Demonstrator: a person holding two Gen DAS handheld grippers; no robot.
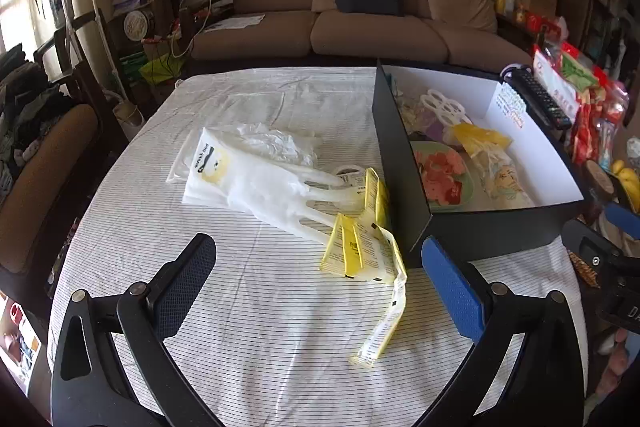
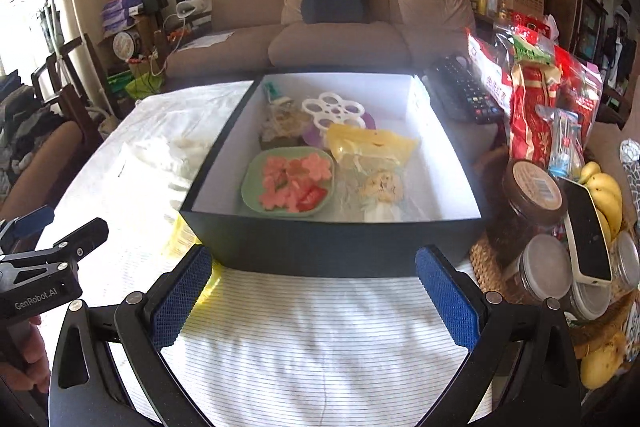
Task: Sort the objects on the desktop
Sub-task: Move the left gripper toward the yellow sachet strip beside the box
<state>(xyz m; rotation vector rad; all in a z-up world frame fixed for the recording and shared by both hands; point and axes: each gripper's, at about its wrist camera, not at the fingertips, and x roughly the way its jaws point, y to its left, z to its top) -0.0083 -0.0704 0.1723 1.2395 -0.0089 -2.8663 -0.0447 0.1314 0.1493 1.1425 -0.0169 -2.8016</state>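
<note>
A black box (image 1: 404,171) with a white inside stands on the striped tablecloth at the right; it also shows in the right wrist view (image 2: 332,239). In it lie a green plate (image 2: 250,193) of pink flower shapes, a white ring piece (image 2: 332,109) and a yellow bag (image 2: 372,143). Left of the box lie a white glove (image 1: 272,187) and yellow packets (image 1: 360,247). My left gripper (image 1: 320,287) is open, just short of the packets. My right gripper (image 2: 314,291) is open and empty before the box's near wall.
A remote control (image 2: 464,91) lies right of the box. Snack bags (image 2: 536,99), jars (image 2: 528,203), a phone (image 2: 588,227) and bananas (image 2: 608,195) crowd the right edge. White plastic bags (image 1: 276,139) lie behind the glove. A sofa (image 1: 360,27) stands beyond the table.
</note>
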